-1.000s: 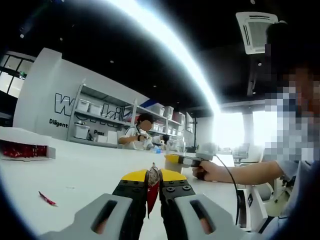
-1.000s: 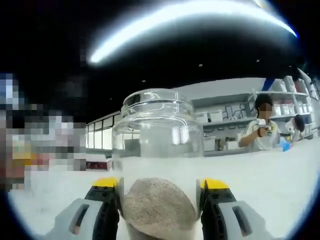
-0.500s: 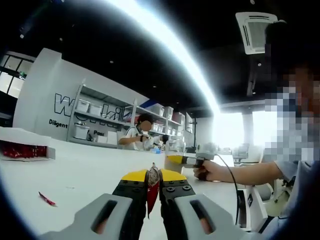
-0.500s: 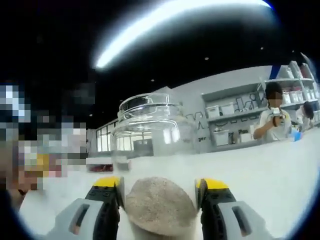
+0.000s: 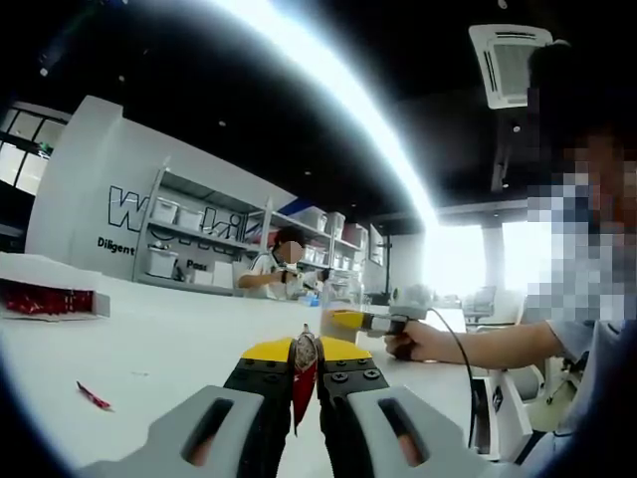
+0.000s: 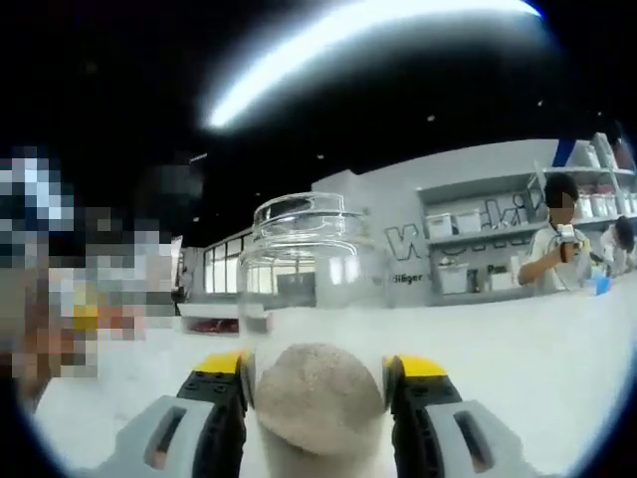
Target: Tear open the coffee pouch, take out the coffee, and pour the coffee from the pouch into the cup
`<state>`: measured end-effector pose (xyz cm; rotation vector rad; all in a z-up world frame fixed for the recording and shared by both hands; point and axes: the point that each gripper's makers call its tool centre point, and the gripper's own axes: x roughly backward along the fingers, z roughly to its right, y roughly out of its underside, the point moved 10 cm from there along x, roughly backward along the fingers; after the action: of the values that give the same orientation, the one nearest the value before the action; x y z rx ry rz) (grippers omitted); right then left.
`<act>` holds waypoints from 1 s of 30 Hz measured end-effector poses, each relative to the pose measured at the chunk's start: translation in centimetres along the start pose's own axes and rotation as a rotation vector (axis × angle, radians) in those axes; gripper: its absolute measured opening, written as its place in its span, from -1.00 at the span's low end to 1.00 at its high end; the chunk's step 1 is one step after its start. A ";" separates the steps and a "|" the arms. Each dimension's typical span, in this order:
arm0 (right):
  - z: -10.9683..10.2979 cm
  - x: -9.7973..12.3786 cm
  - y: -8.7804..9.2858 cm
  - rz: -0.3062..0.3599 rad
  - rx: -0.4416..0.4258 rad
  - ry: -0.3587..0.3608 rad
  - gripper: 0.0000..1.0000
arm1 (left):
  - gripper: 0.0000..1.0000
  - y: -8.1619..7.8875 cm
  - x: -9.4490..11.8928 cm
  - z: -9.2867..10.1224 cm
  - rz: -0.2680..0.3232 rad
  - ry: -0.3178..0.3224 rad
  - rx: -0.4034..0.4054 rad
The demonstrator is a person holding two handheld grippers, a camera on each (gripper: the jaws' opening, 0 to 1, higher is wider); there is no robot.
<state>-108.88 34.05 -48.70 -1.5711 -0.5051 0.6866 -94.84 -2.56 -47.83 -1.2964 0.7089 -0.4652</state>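
While a red coffee pouch (image 5: pixel 304 383) is pinched in the L gripper (image 5: pixel 306 370) jaws, a glass cup (image 6: pixel 314 329) w/ brown powder is clamped by the R gripper (image 6: pixel 317 383).

A lab: bin-lined shelves (image 5: pixel 189 234), long white table (image 5: pixel 169 339).

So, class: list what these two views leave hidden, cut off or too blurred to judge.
- Left gripper view: the red pouch sits edge-on in the left claw, its torn end hidden.
- Right gripper view: the glass jar base is cut off by the bottom edge, between the right claw.
- Shelf bins: too small.
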 end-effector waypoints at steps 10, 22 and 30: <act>-0.5 -0.3 0.1 -0.002 -0.001 -0.060 0.10 | -0.79 0.0 -0.1 -0.2 -0.004 -0.001 0.002; 0.3 -1.5 0.6 -0.042 -0.010 -0.225 0.19 | -0.79 0.1 0.0 0.0 -0.011 -0.003 -0.001; 0.9 -2.7 0.9 -0.051 0.002 -0.371 0.22 | -0.79 0.2 -0.1 0.2 -0.018 -0.008 -0.003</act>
<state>-111.51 32.81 -49.26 -1.4277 -0.8155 0.9450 -94.79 -2.35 -48.03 -1.3083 0.6916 -0.4734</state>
